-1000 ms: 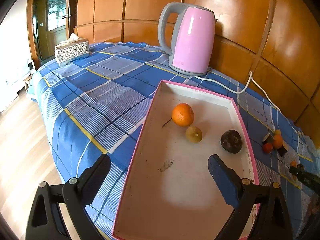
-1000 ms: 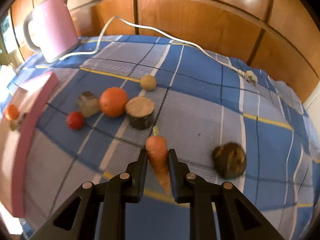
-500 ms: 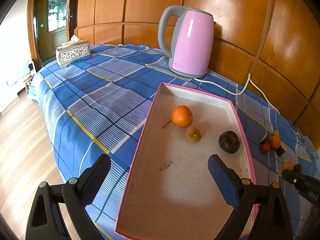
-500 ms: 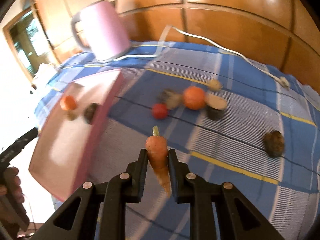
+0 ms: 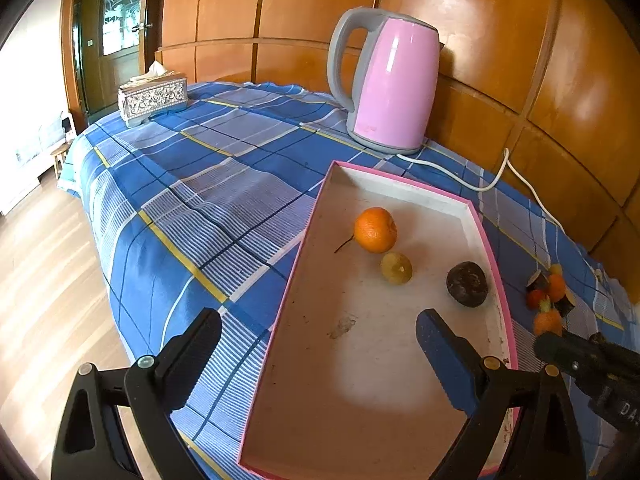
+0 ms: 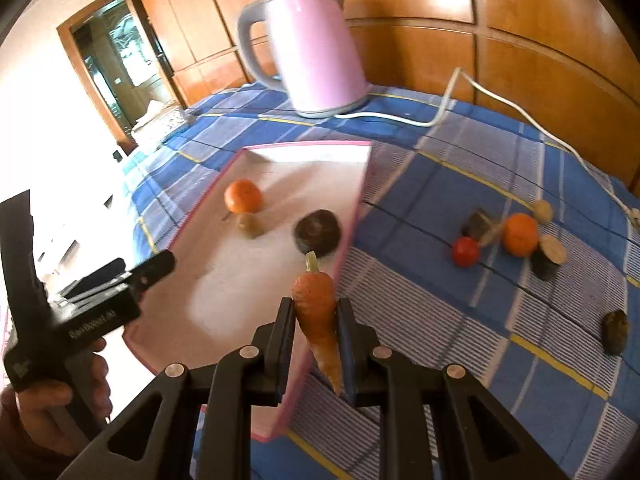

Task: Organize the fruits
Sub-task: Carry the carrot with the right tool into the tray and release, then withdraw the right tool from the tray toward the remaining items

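A pink-rimmed tray (image 5: pixel 304 236) on the blue plaid cloth holds an orange (image 5: pixel 375 230), a small yellow-green fruit (image 5: pixel 396 268) and a dark round fruit (image 5: pixel 467 284). My left gripper (image 5: pixel 318 320) stands open over the tray's near end, nothing between its fingers. My right gripper (image 6: pixel 316 305) is shut on a carrot (image 6: pixel 314 292), stem end forward, hanging just over the tray's right rim (image 6: pixel 352 216) near the dark fruit (image 6: pixel 318 236). In the left wrist view the carrot (image 5: pixel 547 320) shows just outside the tray's right edge.
To the tray's right lie a loose orange (image 6: pixel 520 234), a red tomato (image 6: pixel 465 251), cut dark pieces (image 6: pixel 550 254), a pale ball (image 6: pixel 544 210) and a dark lump (image 6: pixel 616 330). A pink kettle (image 5: pixel 392 80) with its white cord (image 6: pixel 452 96) stands behind. A tissue box (image 5: pixel 153 96) sits far left.
My right gripper has carried the carrot left, away from the loose pile, up to the tray's right rim. The left gripper has stayed open in place.
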Demonstrator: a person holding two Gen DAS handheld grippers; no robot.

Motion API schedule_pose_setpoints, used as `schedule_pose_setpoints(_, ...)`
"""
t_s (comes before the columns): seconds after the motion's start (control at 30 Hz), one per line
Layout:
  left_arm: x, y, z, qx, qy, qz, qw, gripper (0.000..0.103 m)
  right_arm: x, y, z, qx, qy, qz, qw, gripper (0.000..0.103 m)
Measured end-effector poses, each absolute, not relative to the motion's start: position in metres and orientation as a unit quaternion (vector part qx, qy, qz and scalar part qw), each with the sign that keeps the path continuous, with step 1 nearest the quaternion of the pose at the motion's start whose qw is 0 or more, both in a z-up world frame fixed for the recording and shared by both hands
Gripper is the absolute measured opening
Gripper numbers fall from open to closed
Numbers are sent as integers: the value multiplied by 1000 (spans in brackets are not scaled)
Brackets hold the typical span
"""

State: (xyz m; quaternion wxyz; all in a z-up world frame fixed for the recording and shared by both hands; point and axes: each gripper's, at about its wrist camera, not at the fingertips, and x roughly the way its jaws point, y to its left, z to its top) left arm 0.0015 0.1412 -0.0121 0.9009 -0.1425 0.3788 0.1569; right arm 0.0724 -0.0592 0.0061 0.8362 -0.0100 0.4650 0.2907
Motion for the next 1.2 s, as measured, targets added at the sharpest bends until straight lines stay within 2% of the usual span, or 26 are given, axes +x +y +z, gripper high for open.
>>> schedule_pose_setpoints(0.37, 1, 145, -15, -148, 382, 160, 898, 98, 83, -4, 2, -23, 471, 306, 827, 21)
schedule_pose_setpoints(0.53, 1, 149, -17, -153, 384, 162, 896, 98, 82, 2, -2, -36, 471, 297, 830, 27)
schedule_pose_setpoints(1.2, 3, 131, -9, -135, 378, 126, 907, 98, 57, -99, -8, 28, 461, 166, 871, 28)
